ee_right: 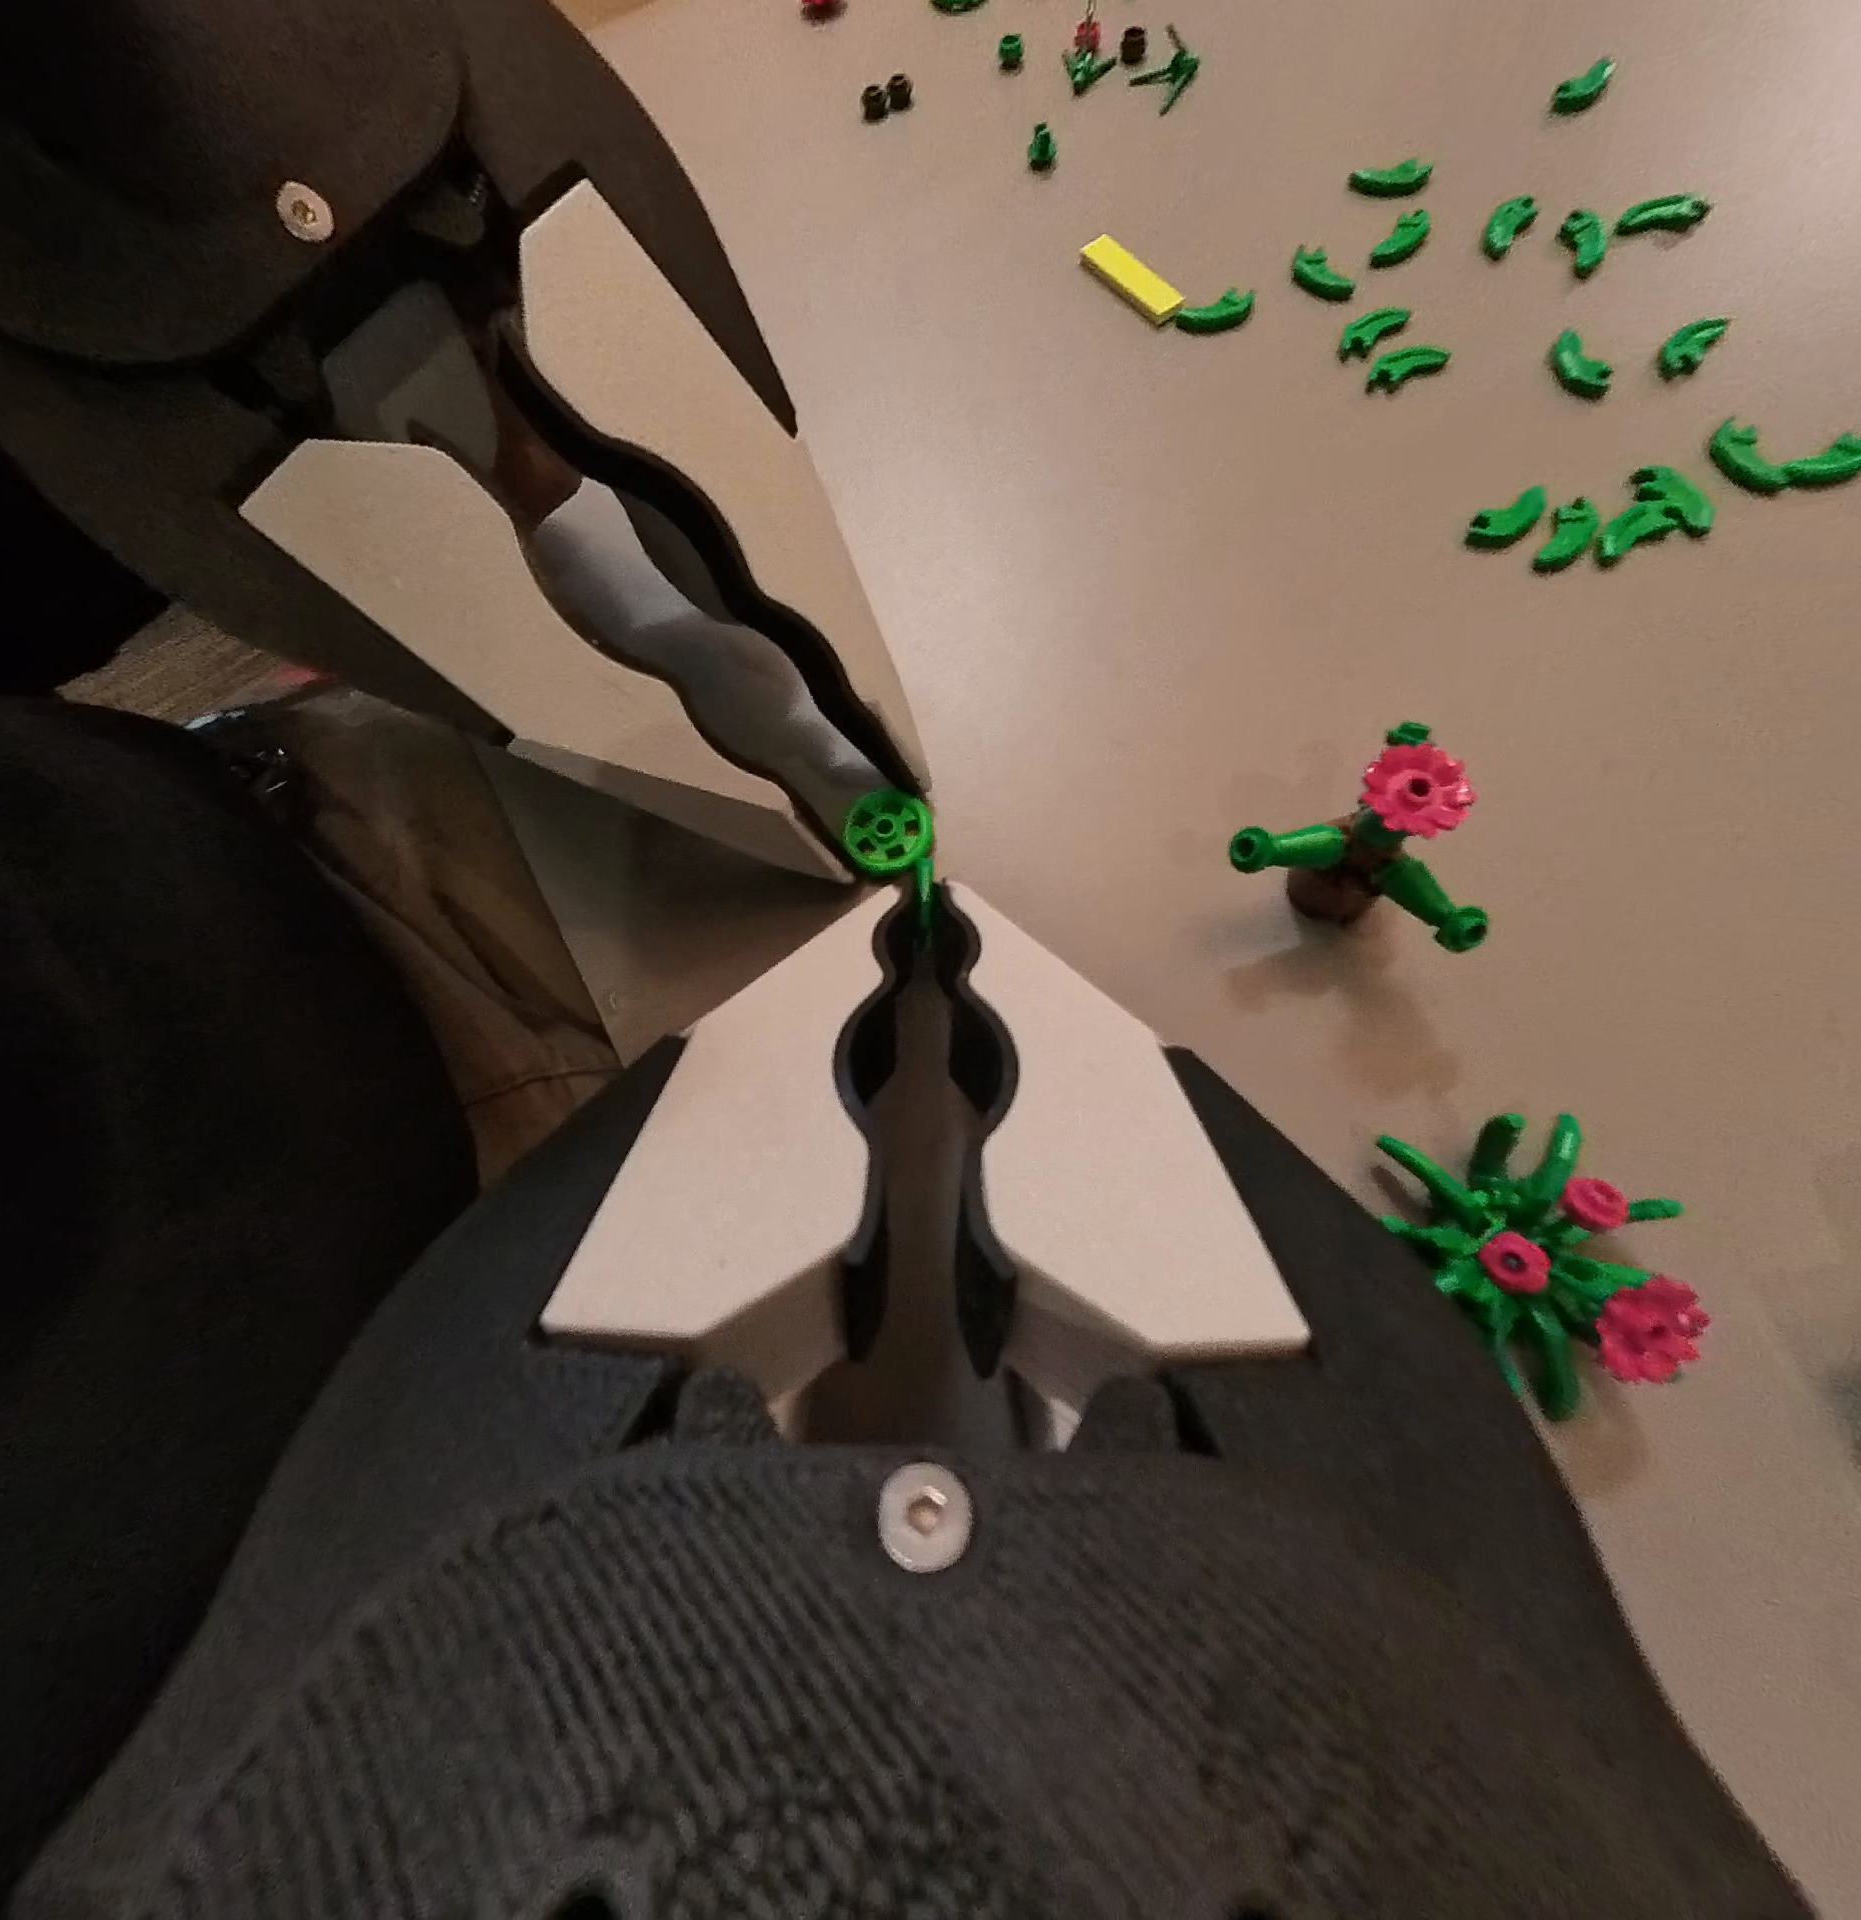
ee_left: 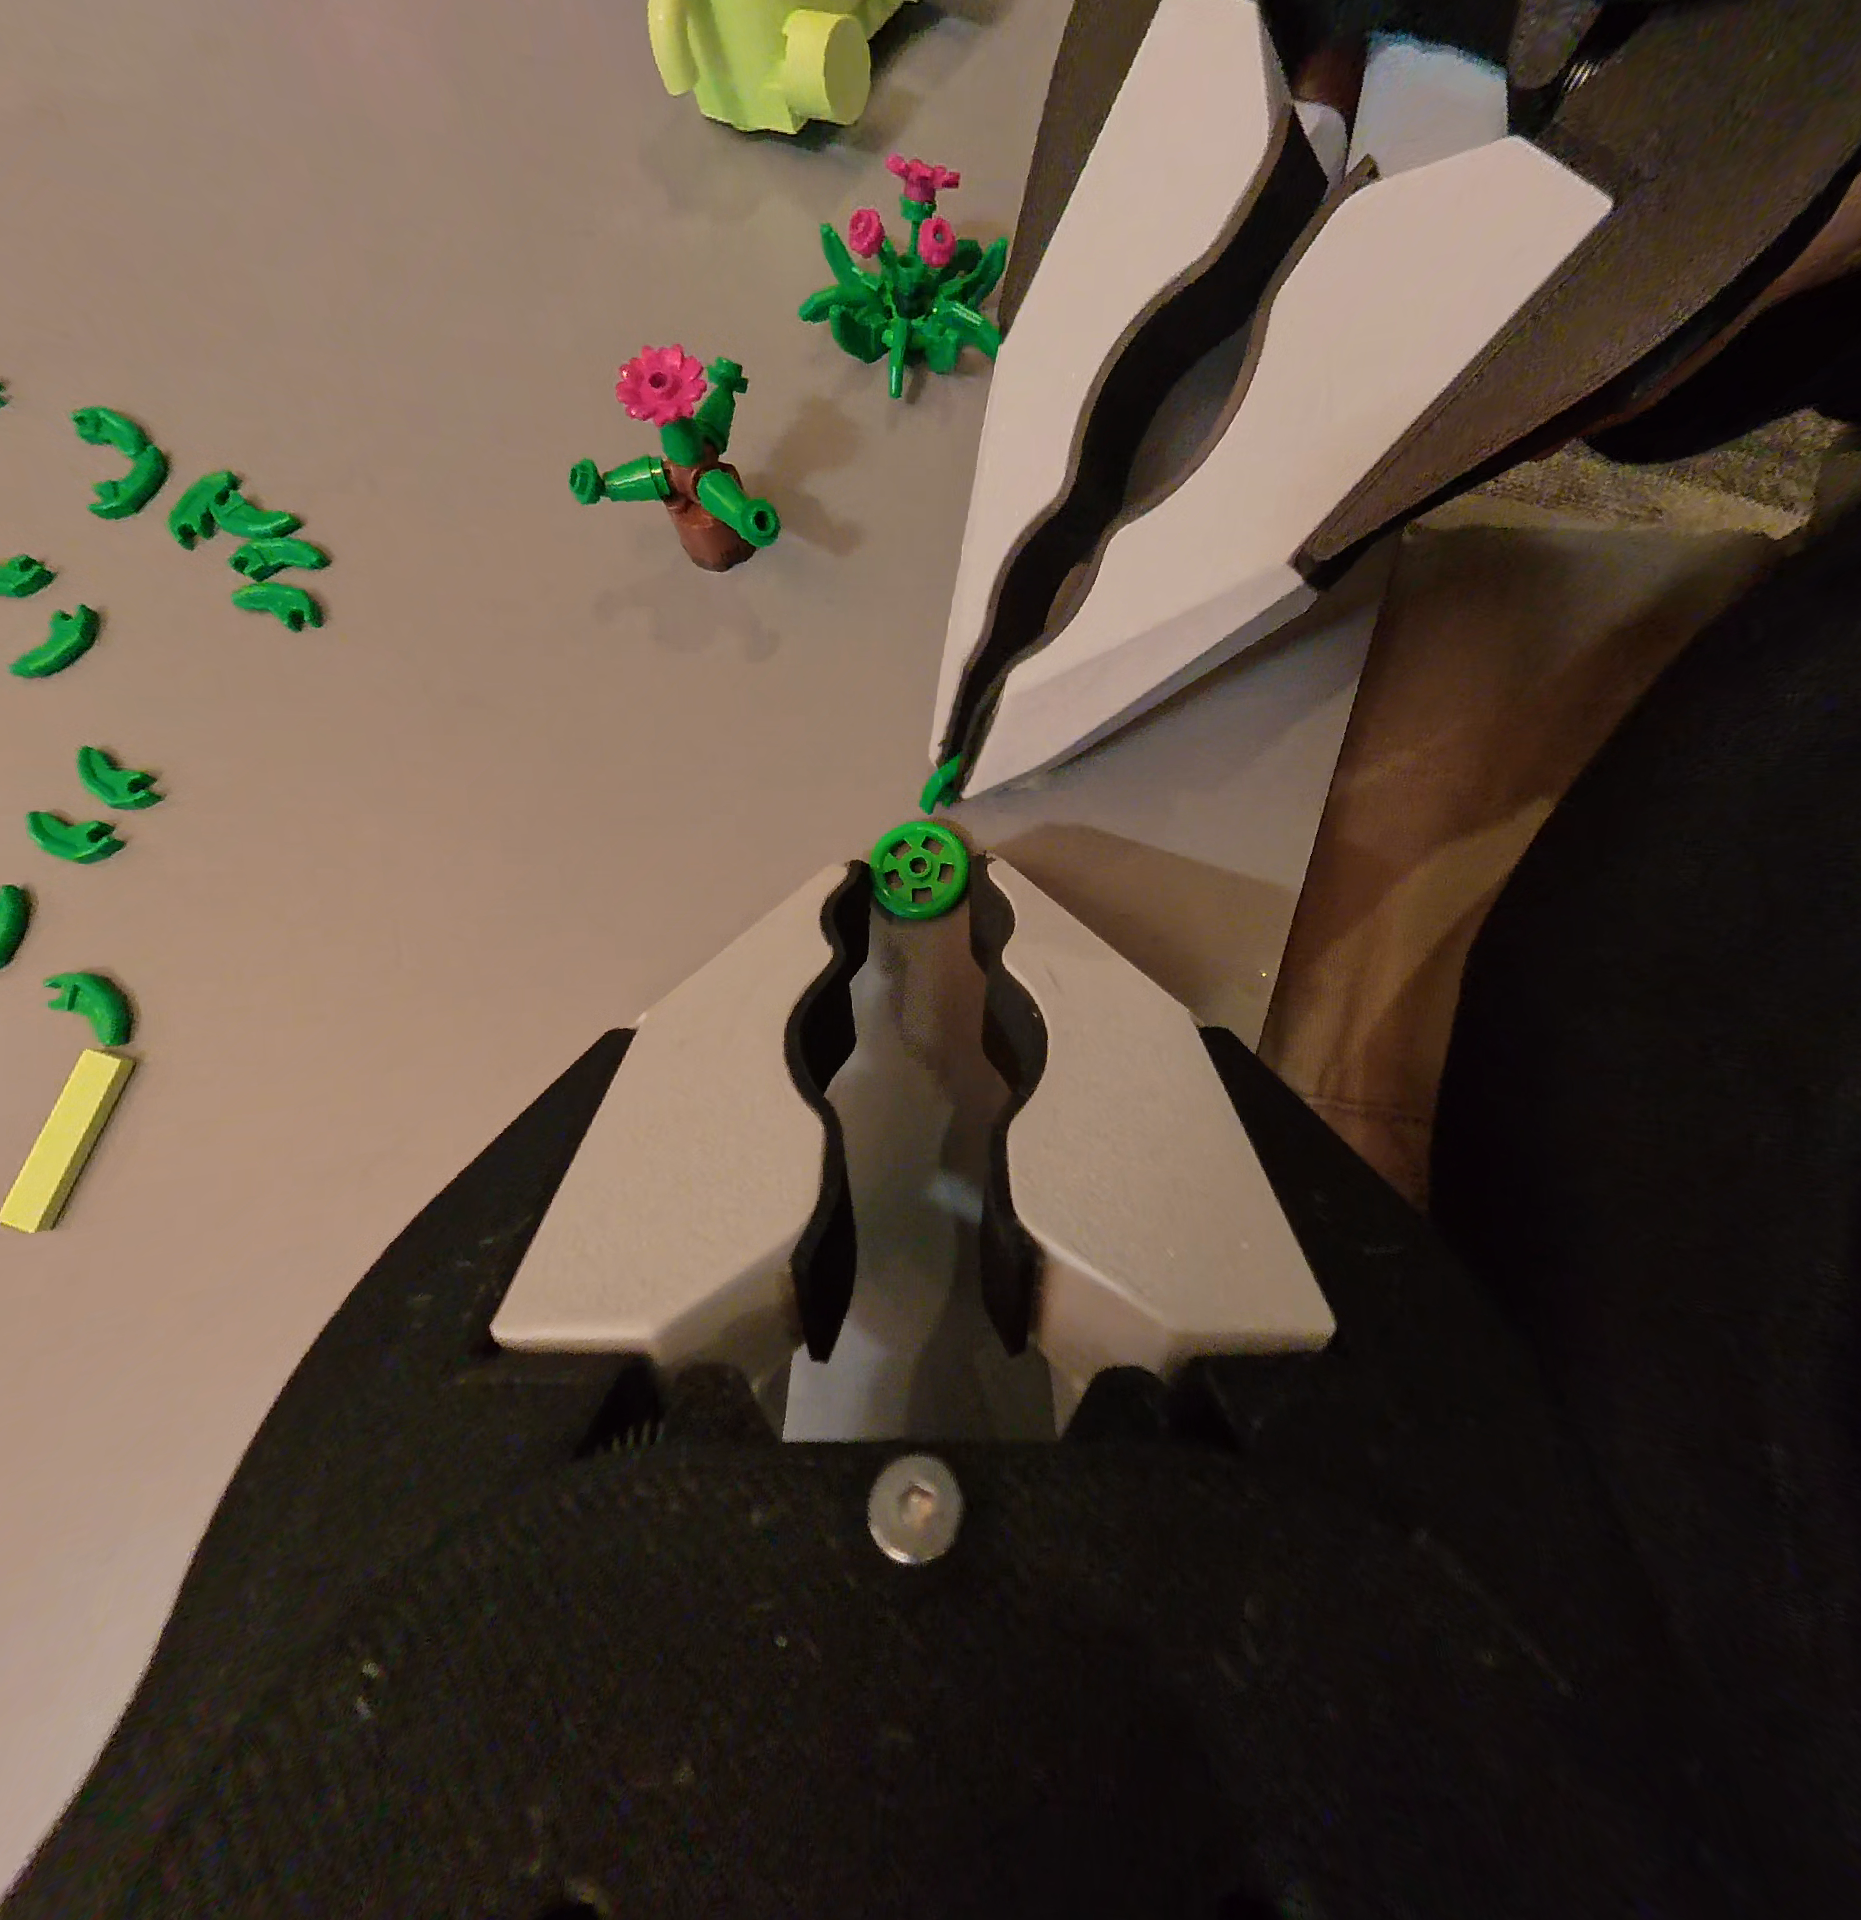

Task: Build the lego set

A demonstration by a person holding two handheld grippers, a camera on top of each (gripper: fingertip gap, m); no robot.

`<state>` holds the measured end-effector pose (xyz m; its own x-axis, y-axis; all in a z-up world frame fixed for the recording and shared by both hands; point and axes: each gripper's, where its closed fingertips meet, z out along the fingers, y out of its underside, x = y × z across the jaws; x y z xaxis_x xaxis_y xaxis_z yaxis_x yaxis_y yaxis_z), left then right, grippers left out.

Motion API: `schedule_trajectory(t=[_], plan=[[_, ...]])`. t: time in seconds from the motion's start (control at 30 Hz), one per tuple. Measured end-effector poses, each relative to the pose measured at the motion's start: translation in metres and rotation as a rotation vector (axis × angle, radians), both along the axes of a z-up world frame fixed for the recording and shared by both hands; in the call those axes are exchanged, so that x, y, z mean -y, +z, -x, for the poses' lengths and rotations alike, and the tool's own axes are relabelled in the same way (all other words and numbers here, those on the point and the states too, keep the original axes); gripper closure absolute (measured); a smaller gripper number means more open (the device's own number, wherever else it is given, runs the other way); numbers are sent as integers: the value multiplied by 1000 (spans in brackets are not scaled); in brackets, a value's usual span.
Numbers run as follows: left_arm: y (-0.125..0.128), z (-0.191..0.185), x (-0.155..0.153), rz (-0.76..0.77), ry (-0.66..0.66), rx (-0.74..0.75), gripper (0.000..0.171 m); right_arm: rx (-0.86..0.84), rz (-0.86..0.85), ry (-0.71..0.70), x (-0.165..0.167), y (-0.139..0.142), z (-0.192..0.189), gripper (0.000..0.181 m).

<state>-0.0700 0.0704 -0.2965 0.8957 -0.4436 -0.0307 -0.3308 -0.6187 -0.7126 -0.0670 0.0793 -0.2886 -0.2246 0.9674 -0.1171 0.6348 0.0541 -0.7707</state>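
Observation:
My left gripper [ee_left: 918, 871] is shut on a small round green wheel-shaped piece [ee_left: 919, 869], held at its fingertips above the table's near edge. My right gripper [ee_right: 924, 896] is shut on a thin green leaf piece [ee_right: 924, 891]; the leaf's tip touches the wheel piece's rim [ee_right: 886, 828]. In the left wrist view the right gripper [ee_left: 952, 774] comes down from above with the leaf [ee_left: 941, 784] sticking out just over the wheel. Both grippers meet tip to tip.
On the grey table [ee_left: 438, 779] stand a brown stem with a pink flower and green cones [ee_left: 687, 457], a leafy plant with pink flowers [ee_left: 910, 281], several loose green leaf pieces [ee_left: 240, 530], a yellow tile [ee_left: 66, 1140] and a lime-green figure [ee_left: 770, 62]. A person's dark clothing [ee_left: 1684, 1039] is at right. My two grippers' fingertips are within a few centimetres of each other. The yellow tile [ee_left: 66, 1140] is about 15 cm from both grippers' fingertips. The right camera catches it too, in the right wrist view [ee_right: 1122, 270].

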Motion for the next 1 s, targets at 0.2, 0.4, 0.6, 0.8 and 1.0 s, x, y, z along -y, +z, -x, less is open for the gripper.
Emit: schedule_trajectory(t=[0.2,0.4,0.6,0.8,1.0], plan=[[0,-1,0,6,-4,5,152,58,-52,41,1,-2,-1,180],[-1,-1,1,11,-4,15,152,80,-64,77,3,0,-2,180],[-1,-1,1,12,-6,15,152,88,-65,100,5,-1,-1,180],[-1,-2,1,12,-10,12,152,119,-78,131,6,-2,-2,181],[-1,-2,1,14,-10,15,152,169,-116,166,6,-3,-2,180]])
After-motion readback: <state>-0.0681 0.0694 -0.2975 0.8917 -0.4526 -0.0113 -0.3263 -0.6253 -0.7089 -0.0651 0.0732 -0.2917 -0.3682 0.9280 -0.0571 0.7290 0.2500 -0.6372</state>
